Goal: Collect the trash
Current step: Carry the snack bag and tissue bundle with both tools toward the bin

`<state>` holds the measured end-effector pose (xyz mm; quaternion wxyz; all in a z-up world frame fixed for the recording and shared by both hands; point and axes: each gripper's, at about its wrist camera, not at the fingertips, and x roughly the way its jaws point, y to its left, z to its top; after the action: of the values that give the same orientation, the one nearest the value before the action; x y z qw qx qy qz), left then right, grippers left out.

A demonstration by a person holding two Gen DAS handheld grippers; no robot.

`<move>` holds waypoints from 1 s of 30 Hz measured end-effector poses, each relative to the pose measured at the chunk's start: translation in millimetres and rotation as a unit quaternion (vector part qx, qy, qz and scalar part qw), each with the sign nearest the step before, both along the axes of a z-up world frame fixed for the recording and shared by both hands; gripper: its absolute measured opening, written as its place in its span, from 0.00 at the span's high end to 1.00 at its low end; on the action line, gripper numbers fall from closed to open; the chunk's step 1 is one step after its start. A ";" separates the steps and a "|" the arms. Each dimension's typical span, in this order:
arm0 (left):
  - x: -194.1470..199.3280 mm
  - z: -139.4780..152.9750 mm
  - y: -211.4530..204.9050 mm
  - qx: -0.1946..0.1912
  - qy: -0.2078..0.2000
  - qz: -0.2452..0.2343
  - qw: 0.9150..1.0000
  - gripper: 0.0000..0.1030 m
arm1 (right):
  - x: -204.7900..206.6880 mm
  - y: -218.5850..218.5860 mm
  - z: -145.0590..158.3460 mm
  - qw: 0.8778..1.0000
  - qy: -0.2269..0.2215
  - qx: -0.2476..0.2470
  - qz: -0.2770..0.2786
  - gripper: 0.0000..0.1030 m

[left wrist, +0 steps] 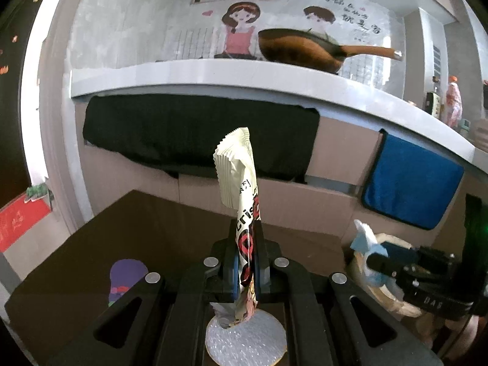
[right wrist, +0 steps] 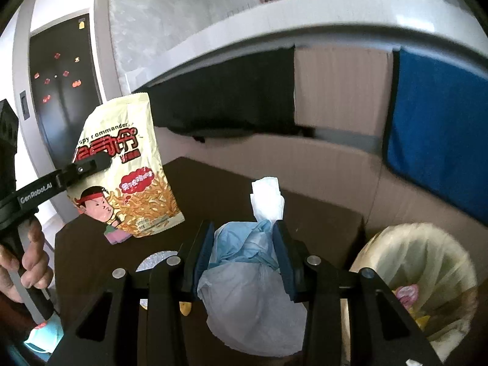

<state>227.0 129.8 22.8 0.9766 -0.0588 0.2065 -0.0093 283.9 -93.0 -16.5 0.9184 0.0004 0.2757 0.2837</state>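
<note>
My left gripper (left wrist: pixel 247 244) is shut on a cream snack bag (left wrist: pixel 236 167), which stands edge-on above the fingers. The right wrist view shows that bag's printed face (right wrist: pixel 128 177) with the left gripper (right wrist: pixel 100 161) clamped on its left edge, lifted above the dark table (right wrist: pixel 100 262). My right gripper (right wrist: pixel 244 228) is shut on a wad of blue and white plastic and tissue (right wrist: pixel 244 244), white tissue sticking up past the fingertips. A bin lined with a pale bag (right wrist: pixel 411 262) stands to the right of it, with some trash inside.
On the table lie a round bubble-textured coaster (left wrist: pixel 247 338), a purple piece (left wrist: pixel 126 277) and a face mask (right wrist: pixel 39 338). A person's hand (right wrist: pixel 30 259) grips the left handle. Behind run a counter with a pan (left wrist: pixel 299 48), a black cloth and a blue towel (left wrist: pixel 408 183).
</note>
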 end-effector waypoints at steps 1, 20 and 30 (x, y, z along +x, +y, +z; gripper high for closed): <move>-2.6 1.7 -2.4 0.001 -0.002 -0.002 1.000 0.93 | -2.8 -1.5 4.6 1.000 -0.006 -0.002 -0.001 0.64; -34.7 36.1 -48.0 0.011 -0.033 -0.047 0.998 0.93 | -48.5 -44.8 72.1 0.992 -0.114 -0.021 -0.045 0.64; -21.6 55.5 -128.4 0.025 -0.057 -0.110 0.992 0.93 | -59.8 -106.3 95.4 0.984 -0.146 -0.024 -0.103 0.64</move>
<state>205.5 1.3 78.2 0.9810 -0.0110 0.1560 -0.1145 224.1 -199.3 79.0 0.9728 -0.0349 0.1437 0.1782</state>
